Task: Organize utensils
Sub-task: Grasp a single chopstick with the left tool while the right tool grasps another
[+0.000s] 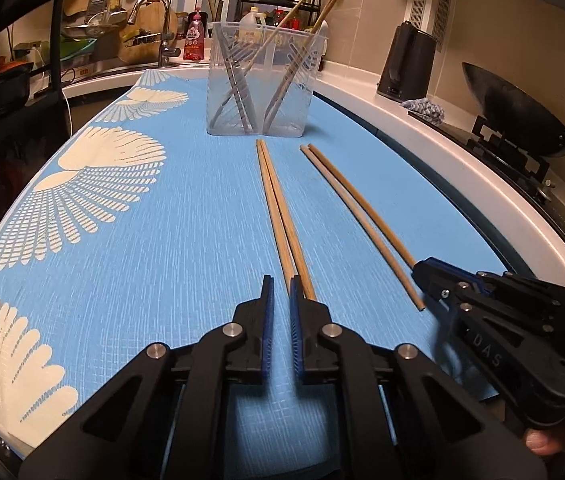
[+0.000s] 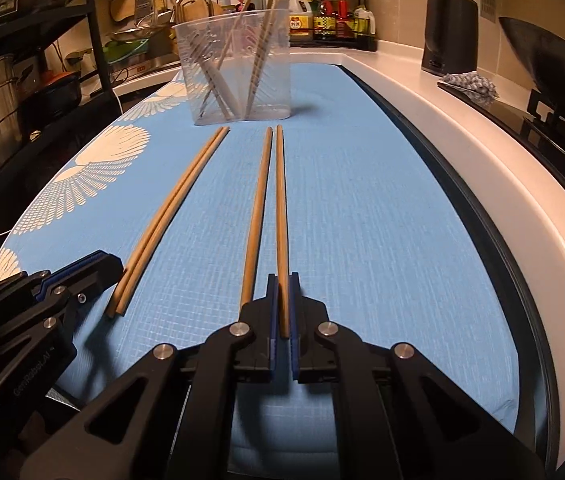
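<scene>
Two pairs of wooden chopsticks lie lengthwise on a blue mat (image 1: pixel 142 240). The left pair (image 1: pixel 280 216) (image 2: pixel 170 216) ends right at my left gripper (image 1: pixel 281 286), whose jaws stand slightly apart with the near ends at the tips, not clamped. My right gripper (image 2: pixel 282 280) is shut on one chopstick (image 2: pixel 281 208) of the right pair; its mate (image 2: pixel 257 216) lies free beside it. The right pair also shows in the left wrist view (image 1: pixel 358 220). A clear plastic holder (image 1: pixel 260 80) (image 2: pixel 238 68) stands at the far end with chopsticks and utensils inside.
A white counter edge (image 2: pixel 502 184) runs along the right of the mat. A black kettle (image 1: pixel 408 64), a cloth (image 1: pixel 426 109) and a wok (image 1: pixel 518 108) on the stove sit right. Sink tap (image 1: pixel 158 20), bottles and racks are behind the holder.
</scene>
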`<state>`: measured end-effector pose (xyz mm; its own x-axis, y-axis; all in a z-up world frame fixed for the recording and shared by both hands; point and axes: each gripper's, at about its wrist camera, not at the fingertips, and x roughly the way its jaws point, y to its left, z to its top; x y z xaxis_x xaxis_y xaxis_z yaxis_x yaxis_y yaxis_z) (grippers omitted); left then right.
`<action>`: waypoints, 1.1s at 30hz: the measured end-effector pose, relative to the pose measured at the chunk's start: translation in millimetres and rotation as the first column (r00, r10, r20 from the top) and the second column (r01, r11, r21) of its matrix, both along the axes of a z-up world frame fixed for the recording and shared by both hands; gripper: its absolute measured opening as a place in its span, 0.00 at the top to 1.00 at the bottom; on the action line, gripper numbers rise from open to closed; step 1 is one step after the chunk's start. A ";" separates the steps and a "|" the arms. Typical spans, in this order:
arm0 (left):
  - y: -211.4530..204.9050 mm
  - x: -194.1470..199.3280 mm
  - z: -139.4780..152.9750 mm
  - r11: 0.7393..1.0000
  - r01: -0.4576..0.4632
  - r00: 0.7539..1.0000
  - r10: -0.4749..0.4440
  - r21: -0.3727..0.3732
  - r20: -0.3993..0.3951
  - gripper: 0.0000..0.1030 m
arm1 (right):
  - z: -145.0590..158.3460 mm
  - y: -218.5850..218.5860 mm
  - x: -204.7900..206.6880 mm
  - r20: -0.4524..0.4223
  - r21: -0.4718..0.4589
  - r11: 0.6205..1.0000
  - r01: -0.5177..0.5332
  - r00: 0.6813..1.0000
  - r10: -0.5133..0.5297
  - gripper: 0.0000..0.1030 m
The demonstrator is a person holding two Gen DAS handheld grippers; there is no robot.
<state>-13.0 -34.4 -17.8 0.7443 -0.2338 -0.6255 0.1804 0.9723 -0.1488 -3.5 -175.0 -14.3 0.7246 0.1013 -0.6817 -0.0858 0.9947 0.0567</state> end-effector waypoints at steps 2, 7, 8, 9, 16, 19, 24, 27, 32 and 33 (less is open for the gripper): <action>-0.9 -1.0 1.1 1.000 -0.001 1.000 0.001 -0.004 0.010 0.92 | 0.1 -3.3 -0.1 0.001 0.005 1.000 0.010 1.000 -0.010 0.95; -6.4 -4.7 2.3 1.000 0.012 0.999 -0.012 0.010 0.034 0.92 | -0.4 -5.2 0.1 0.001 0.007 1.000 0.009 1.000 -0.009 0.95; -8.1 -3.5 0.0 1.000 0.016 1.000 -0.016 0.016 0.019 0.92 | -0.7 -4.9 -0.1 0.001 0.006 1.000 0.007 1.000 -0.007 0.95; -7.5 -1.7 -2.4 1.000 0.021 1.000 -0.021 0.008 0.000 0.91 | -1.0 -4.7 0.0 0.001 0.005 1.000 0.005 1.000 -0.005 0.95; -4.2 -2.8 -3.6 0.997 -0.022 1.000 0.021 0.078 0.012 0.96 | -0.6 1.0 1.0 -0.007 0.002 1.000 -0.027 1.000 0.027 0.95; 6.3 -4.0 -1.9 0.994 -0.070 0.997 0.068 0.085 0.024 0.97 | -0.1 0.4 1.3 -0.006 -0.003 1.000 -0.017 1.000 0.016 0.95; 26.3 -3.4 -2.0 0.987 -0.147 0.989 0.145 0.061 0.033 1.00 | 1.1 -7.0 1.2 0.010 -0.002 0.999 0.033 0.999 -0.033 0.95; 33.5 -2.8 -4.1 0.990 -0.143 0.989 0.143 0.006 0.026 1.00 | 0.4 -9.9 3.8 0.004 0.001 1.000 0.031 1.000 -0.031 0.95; 27.4 -3.8 1.8 0.995 -0.096 0.994 0.097 -0.018 0.058 0.92 | 0.1 -12.5 3.5 0.004 0.013 0.999 0.032 0.999 -0.032 0.94; 25.9 -3.6 -0.2 0.996 -0.088 0.995 0.089 -0.018 0.051 0.92 | 0.1 -12.7 3.0 0.005 0.019 0.999 0.032 0.999 -0.032 0.92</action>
